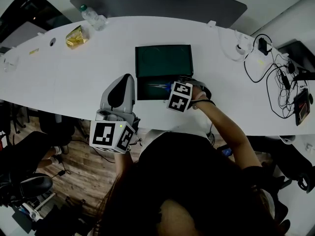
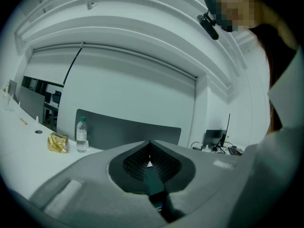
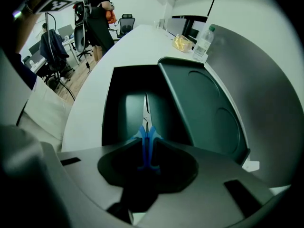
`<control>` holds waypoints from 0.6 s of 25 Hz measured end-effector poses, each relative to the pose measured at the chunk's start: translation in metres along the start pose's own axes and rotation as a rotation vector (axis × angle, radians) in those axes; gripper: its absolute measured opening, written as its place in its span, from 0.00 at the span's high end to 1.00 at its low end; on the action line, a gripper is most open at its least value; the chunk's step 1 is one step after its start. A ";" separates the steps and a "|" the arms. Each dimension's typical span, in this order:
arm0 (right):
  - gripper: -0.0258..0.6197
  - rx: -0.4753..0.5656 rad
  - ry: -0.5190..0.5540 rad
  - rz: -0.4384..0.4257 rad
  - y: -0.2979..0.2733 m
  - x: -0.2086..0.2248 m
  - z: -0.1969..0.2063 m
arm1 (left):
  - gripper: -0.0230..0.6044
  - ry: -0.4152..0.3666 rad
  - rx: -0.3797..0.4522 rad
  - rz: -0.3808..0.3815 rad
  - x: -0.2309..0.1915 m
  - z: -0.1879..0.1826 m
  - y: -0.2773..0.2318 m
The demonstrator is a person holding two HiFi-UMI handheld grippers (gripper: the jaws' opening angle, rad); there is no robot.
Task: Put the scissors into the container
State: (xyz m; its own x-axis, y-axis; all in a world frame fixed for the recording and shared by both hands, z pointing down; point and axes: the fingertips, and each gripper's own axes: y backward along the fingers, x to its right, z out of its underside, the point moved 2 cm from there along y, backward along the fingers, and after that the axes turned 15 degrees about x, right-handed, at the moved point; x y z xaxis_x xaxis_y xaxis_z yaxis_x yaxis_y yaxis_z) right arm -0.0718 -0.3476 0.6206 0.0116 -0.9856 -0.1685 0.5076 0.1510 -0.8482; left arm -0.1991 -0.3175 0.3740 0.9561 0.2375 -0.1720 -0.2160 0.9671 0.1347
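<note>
We are at the release: the 2 jaws of the right gripper (image 3: 146, 136) stand apart around the handle of the scissors (image 3: 145, 148), blades ahead inside the container (image 3: 112, 103), the left gripper (image 2: 150, 151) closed empty, so next we back straight out.

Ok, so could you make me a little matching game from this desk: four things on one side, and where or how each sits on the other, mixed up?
Things:
1. scissors
2. water bottle
3. yellow packet
4. cables

Places:
A. tangled at the right end of the table
B. lying beside the bottle
C. inside the open dark box
D. standing upright near the far edge

Pairs: 1-C, 2-D, 3-B, 4-A.
</note>
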 end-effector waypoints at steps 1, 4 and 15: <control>0.80 0.010 -0.012 0.011 0.002 0.001 -0.001 | 0.95 -0.001 0.001 0.002 0.000 0.000 0.001; 0.81 0.042 -0.047 0.044 0.008 0.002 -0.006 | 0.95 -0.004 0.005 0.007 0.001 -0.003 0.004; 0.87 0.180 -0.184 0.181 0.040 0.006 -0.022 | 0.95 -0.021 0.021 0.032 0.006 -0.013 0.015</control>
State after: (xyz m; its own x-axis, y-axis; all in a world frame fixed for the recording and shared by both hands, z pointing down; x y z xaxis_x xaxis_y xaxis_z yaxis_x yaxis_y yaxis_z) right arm -0.0704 -0.3459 0.5751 0.2632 -0.9436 -0.2008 0.6274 0.3255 -0.7074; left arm -0.1990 -0.3006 0.3621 0.9526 0.2664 -0.1467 -0.2429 0.9567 0.1603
